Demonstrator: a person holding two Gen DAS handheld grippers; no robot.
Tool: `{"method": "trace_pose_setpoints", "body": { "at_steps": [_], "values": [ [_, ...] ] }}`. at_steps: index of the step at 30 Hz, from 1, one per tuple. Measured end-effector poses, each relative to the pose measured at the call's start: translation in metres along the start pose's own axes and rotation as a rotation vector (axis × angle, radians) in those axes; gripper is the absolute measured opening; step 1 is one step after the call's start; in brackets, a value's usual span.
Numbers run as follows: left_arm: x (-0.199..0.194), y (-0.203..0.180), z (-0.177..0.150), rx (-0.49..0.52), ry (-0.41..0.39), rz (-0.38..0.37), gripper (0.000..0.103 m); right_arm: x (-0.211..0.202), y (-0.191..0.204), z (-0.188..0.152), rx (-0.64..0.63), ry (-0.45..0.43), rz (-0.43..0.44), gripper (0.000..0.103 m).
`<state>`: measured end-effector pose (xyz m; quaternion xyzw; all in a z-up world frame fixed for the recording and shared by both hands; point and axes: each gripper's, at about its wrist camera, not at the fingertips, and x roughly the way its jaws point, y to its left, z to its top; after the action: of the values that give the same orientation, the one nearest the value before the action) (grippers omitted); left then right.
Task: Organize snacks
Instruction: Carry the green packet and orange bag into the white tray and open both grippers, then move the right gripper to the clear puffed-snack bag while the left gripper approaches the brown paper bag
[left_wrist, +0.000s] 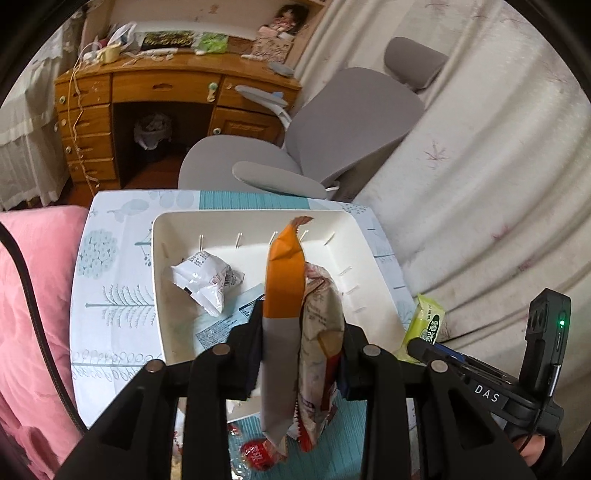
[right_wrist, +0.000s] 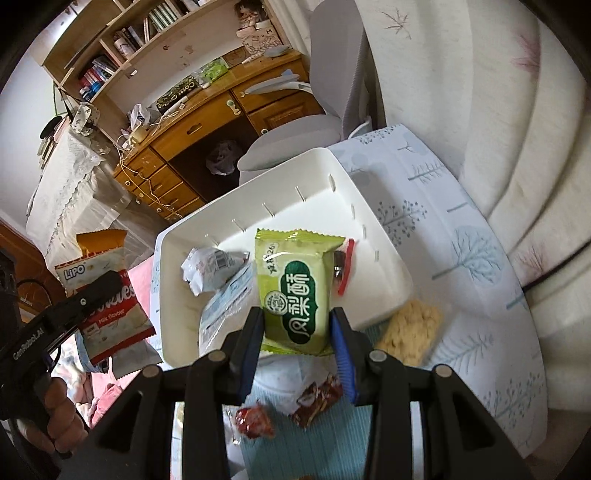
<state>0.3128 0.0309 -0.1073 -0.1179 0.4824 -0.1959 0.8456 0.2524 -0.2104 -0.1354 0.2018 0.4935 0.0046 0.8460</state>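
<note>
Gripping two packets at once, the left gripper has its jaws pressed in on an orange-and-grey packet and, beside it, a Lipo cookie pack held edge-on; both hang above the near rim of the white tray. The right wrist view shows the same pack face-on — "LiPO", "Cookies" and "Milk flavour" read on it.

The right gripper is closed on a green pastry packet printed with large white Chinese characters, its far end reaching over the tray's floor. Ahead of that claw and to its left, inside the tray, lie a crumpled white wrapper and a pale blue printed packet; to the right of the green packet sits a small red-and-dark sweet.

Just right of the right claw, outside the tray on the tree-print tablecloth, rests a clear-wrapped rice crisp bar. Below the fingers lie a red wrapped sweet and a brown-red packet. "DAS" shows on the right gripper's handle in the left view — "GenRobot.AI" on the left handle.
</note>
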Motion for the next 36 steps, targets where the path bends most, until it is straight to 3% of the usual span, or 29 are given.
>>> {"method": "trace_pose_setpoints", "body": {
  "at_steps": [1, 3, 8, 10, 15, 22, 36],
  "values": [
    [0.004, 0.001, 0.000, -0.011, 0.008, 0.000, 0.036, 0.003, -0.002, 0.003, -0.002, -0.002, 0.005, 0.037],
    [0.010, 0.002, -0.001, -0.025, 0.025, 0.000, 0.053, 0.009, -0.004, 0.008, -0.004, 0.001, 0.020, 0.039],
    [0.015, 0.006, -0.007, -0.053, 0.052, 0.017, 0.064, 0.021, -0.008, 0.010, -0.019, 0.041, 0.039, 0.043],
    [0.015, 0.008, -0.010, -0.061, 0.064, 0.021, 0.065, 0.021, -0.008, 0.009, -0.020, 0.047, 0.040, 0.049],
    [0.006, 0.010, -0.024, -0.057, 0.093, 0.026, 0.070, 0.017, -0.007, 0.005, -0.017, 0.045, 0.036, 0.050],
    [-0.016, 0.014, -0.048, -0.035, 0.124, 0.016, 0.071, -0.003, -0.004, -0.023, 0.008, 0.020, 0.015, 0.060],
    [-0.059, 0.024, -0.111, 0.009, 0.207, -0.004, 0.071, -0.040, -0.002, -0.101, 0.095, -0.004, -0.024, 0.061]
  ]
}}
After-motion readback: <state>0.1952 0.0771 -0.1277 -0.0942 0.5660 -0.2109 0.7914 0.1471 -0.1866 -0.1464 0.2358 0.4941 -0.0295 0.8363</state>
